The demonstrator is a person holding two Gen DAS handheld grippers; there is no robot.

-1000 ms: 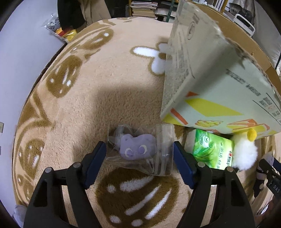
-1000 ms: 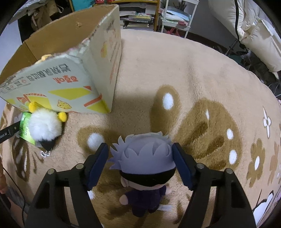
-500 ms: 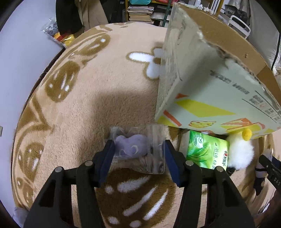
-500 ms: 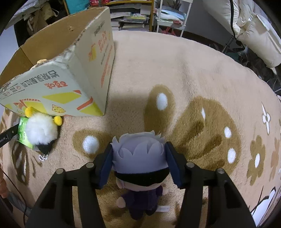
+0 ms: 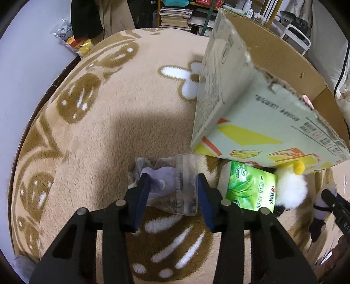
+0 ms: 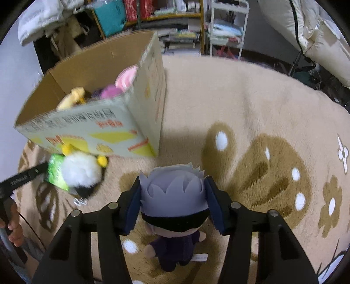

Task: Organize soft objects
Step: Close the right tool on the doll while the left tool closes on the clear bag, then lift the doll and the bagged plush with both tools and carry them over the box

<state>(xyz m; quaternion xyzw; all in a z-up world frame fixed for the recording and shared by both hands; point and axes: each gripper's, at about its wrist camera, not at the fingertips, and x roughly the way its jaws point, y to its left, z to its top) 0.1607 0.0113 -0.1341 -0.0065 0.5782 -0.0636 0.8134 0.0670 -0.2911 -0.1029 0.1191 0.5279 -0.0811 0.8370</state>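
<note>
My left gripper (image 5: 172, 186) is shut on a clear plastic bag with a purple plush toy (image 5: 161, 181) inside, just above the beige rug. My right gripper (image 6: 172, 196) is shut on the head of a grey-haired plush doll (image 6: 172, 192) in dark clothes and holds it above the rug. An open cardboard box (image 6: 122, 129) stands on the rug with pink, purple and yellow soft toys inside; it also shows in the left wrist view (image 5: 251, 104). A white fluffy toy with yellow ears (image 6: 81, 170) lies on a green tea packet (image 5: 249, 187) in front of the box.
The rug (image 5: 109, 122) has brown patterns and ends at a dark floor on the left. Shelves with books (image 5: 175, 15) stand behind the box. A snack bag (image 5: 70, 37) lies at the far left. White bedding (image 6: 317, 32) is at the far right.
Both grippers closed on their toys. The right gripper then lifted the doll, so the inside of the box came into view. The left gripper rose slightly with the bag.
</note>
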